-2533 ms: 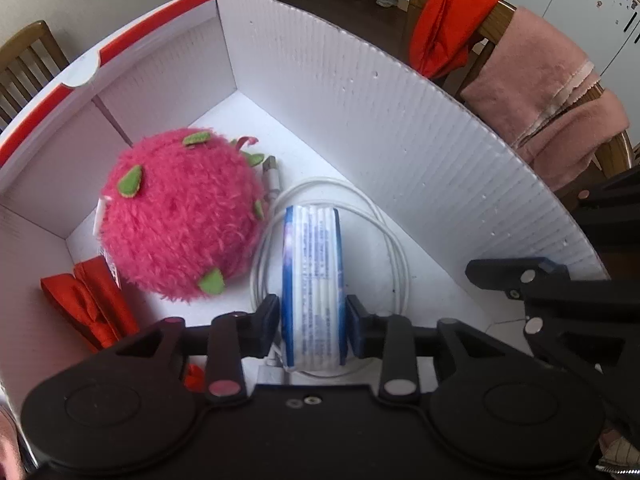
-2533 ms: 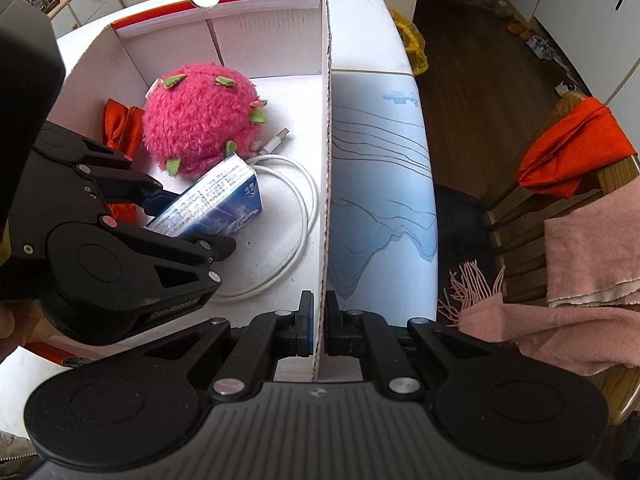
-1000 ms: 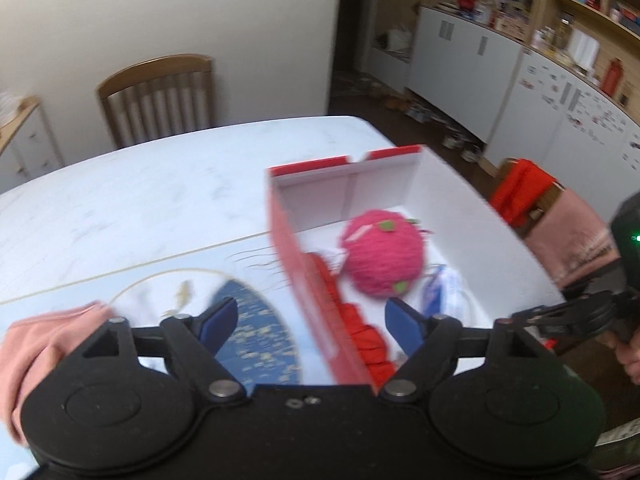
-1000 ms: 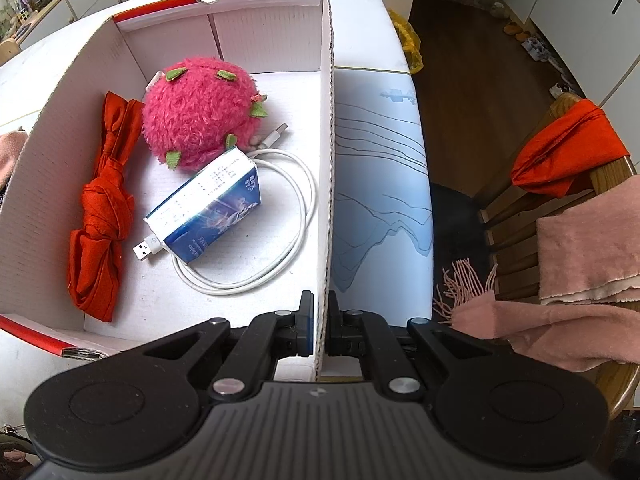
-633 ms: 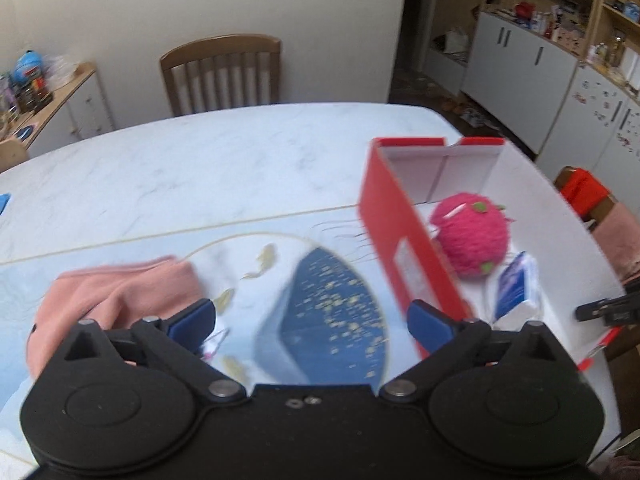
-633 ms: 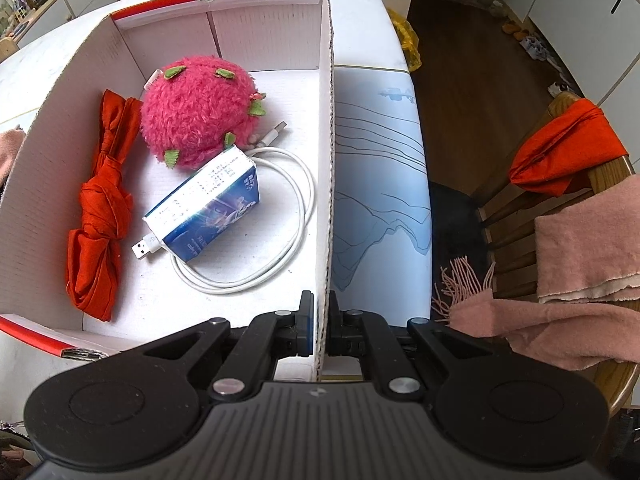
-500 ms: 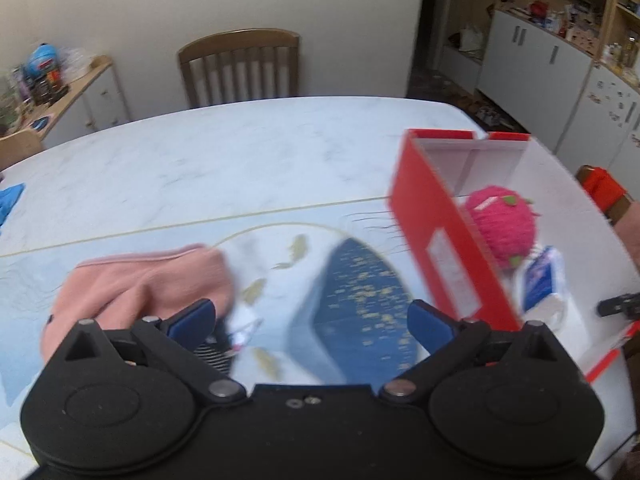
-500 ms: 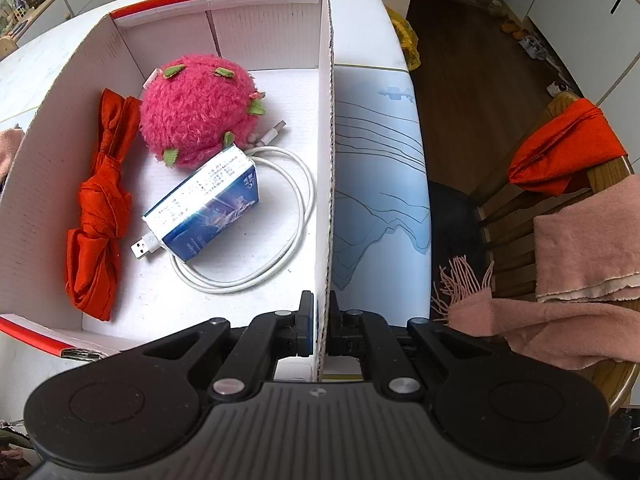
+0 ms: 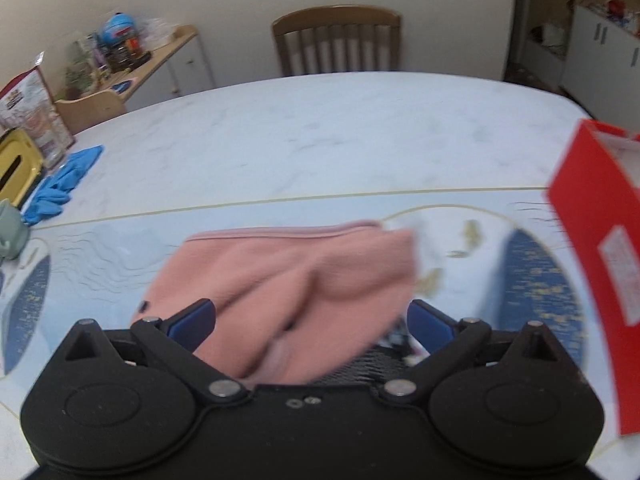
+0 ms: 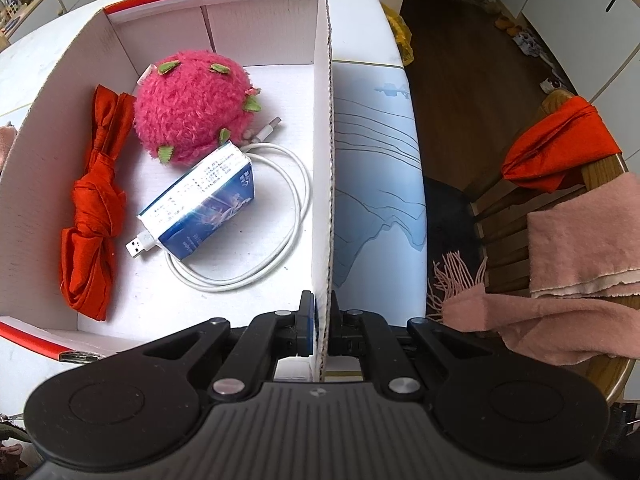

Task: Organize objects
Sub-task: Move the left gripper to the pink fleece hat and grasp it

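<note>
My left gripper (image 9: 311, 318) is wide open just above a crumpled pink cloth (image 9: 288, 276) lying on the blue-patterned mat (image 9: 536, 280); the cloth lies between the fingers, and the pads do not press on it. The red side of the cardboard box (image 9: 596, 224) stands at the right edge. My right gripper (image 10: 319, 328) is shut on the box's near wall (image 10: 323, 184). Inside the box lie a fuzzy pink ball (image 10: 194, 106), a blue and white carton (image 10: 200, 206), a coiled white cable (image 10: 276, 256) and a knotted red cloth (image 10: 94, 208).
A wooden chair (image 9: 338, 42) stands behind the white table (image 9: 320, 128). Blue gloves (image 9: 60, 186) and a yellow box (image 9: 16, 164) sit at the table's left. Beside the box, a chair (image 10: 560, 216) carries red and pink cloths.
My left gripper let go of the carton in the box, opened wide and swung left and down over the pink cloth. The right gripper kept its grip on the box wall.
</note>
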A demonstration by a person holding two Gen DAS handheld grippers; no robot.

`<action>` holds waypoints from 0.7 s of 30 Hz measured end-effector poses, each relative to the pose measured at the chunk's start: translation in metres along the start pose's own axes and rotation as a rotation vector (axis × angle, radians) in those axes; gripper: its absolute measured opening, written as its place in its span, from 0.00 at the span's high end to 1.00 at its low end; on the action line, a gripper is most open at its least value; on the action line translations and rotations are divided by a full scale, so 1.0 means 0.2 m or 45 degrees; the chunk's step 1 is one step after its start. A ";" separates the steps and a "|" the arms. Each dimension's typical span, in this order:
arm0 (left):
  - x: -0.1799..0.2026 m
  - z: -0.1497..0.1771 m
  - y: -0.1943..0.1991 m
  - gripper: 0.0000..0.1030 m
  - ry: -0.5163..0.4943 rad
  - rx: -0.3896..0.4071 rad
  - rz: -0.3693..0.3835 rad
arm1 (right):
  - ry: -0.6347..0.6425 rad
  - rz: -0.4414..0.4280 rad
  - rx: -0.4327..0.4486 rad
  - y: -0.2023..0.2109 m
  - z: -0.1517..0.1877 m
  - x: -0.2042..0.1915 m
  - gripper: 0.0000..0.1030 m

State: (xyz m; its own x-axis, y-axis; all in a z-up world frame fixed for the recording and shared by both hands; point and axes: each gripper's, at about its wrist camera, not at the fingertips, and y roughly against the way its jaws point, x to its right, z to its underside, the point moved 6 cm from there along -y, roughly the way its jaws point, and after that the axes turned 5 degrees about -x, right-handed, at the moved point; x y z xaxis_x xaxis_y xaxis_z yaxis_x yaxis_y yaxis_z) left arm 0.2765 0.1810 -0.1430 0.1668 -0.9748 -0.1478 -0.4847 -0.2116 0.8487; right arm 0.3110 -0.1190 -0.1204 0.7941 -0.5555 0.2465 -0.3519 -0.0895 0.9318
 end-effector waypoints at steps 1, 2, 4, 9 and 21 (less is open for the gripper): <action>-0.03 -0.01 -0.02 0.02 0.011 -0.010 -0.013 | -0.001 0.002 -0.001 0.00 0.00 0.00 0.96; -0.06 -0.01 -0.04 0.02 0.022 -0.019 -0.022 | -0.002 0.003 -0.002 0.00 0.00 0.00 0.96; -0.11 -0.01 -0.07 0.02 0.036 -0.039 -0.049 | -0.002 0.008 -0.004 0.00 0.00 -0.01 0.96; -0.18 0.03 -0.16 0.02 0.023 -0.100 -0.087 | -0.008 0.012 -0.007 0.00 -0.01 -0.01 0.96; -0.23 0.05 -0.19 0.31 0.182 -0.099 0.029 | -0.010 0.020 -0.010 0.00 0.00 0.00 0.95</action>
State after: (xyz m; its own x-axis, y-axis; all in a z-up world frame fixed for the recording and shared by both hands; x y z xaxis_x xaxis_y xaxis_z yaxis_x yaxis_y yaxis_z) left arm 0.2778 0.2337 -0.1734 0.2799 -0.9582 -0.0588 -0.4226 -0.1780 0.8887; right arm 0.3104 -0.1180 -0.1195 0.7845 -0.5635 0.2587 -0.3601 -0.0744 0.9300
